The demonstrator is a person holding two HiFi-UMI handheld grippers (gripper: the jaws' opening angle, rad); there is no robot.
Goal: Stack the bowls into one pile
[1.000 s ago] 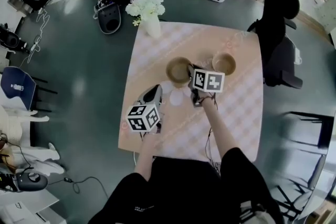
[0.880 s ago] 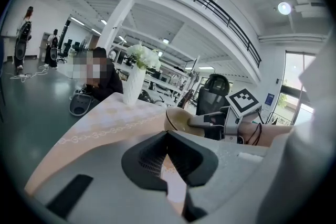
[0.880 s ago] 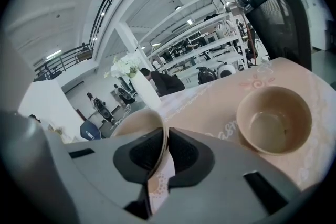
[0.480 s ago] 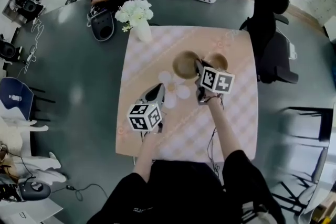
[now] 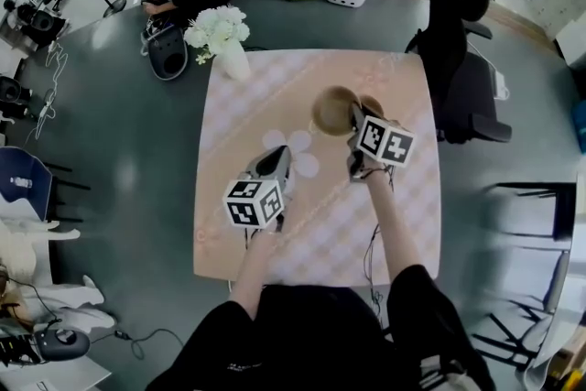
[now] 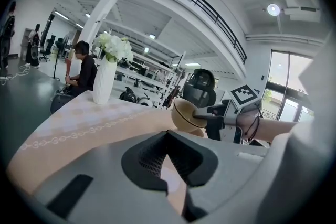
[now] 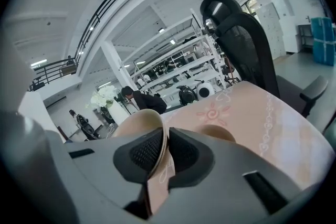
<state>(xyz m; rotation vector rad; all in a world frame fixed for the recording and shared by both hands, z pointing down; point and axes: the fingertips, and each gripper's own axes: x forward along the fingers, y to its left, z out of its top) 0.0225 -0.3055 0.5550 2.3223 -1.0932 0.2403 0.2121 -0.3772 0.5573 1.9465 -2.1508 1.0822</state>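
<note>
Bowls number two. The held bowl (image 5: 331,110) hangs tilted above the tabletop (image 5: 256,105), its rim pinched by the right gripper (image 5: 355,122). The second bowl (image 5: 374,104) sits just to its right, nearest that hand. The left gripper (image 5: 277,165) is pressed together, empty.

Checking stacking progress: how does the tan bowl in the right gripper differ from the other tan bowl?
The gripped tan bowl is pinched by its rim in the right gripper, raised and tilted; the other tan bowl sits upright on the pink table, ungripped. From above, the gripped bowl shows whole; the other is mostly hidden. Both look alike in colour.
</note>
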